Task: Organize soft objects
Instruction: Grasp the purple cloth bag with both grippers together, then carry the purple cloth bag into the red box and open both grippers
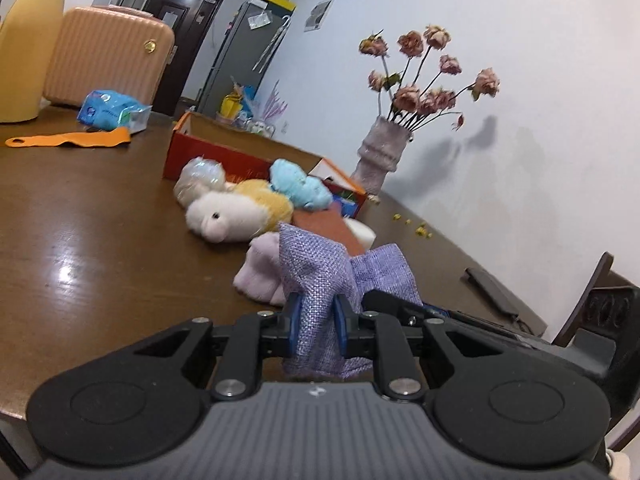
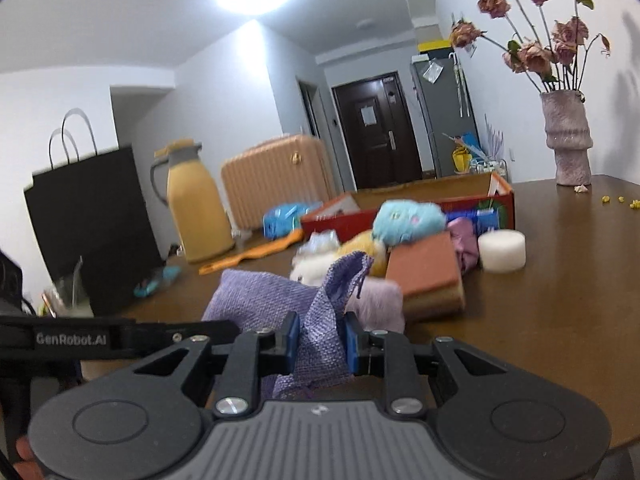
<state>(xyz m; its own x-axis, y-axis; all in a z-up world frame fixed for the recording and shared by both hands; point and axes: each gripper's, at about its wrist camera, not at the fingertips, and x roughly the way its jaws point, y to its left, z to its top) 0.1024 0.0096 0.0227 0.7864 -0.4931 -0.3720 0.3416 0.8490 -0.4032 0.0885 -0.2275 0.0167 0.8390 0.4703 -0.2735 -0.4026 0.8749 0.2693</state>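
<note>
Purple burlap fills the gap between both pairs of jaws: the purple woven pouch [image 1: 320, 280] is gripped by the left gripper [image 1: 316, 326] at one end and by the right gripper [image 2: 320, 344] at the other, each closed down to the thickness of the bunched cloth. It is held just above the table [image 1: 100, 232], probably so that the limp fabric is kept taut and can be carried or folded without dragging.

Just beyond the jaws a pale lilac soft cloth [image 1: 260, 276] is seen lying on the table, touching the pouch in both views. Further ahead a cluster of soft things is piled together: a white and yellow plush toy [image 1: 236, 214], a blue plush [image 1: 300, 186], a wrapped fluffy ball [image 1: 200, 180], a brown sponge block [image 2: 428, 276] and a white foam cylinder [image 2: 502, 250].

Behind the pile stands the open red box [image 1: 208, 156], judged to be the intended container, since the pile is gathered against its near wall. Whether anything is already inside cannot be told. Well ahead and to the right stands a vase of dried roses [image 2: 568, 140].
</note>
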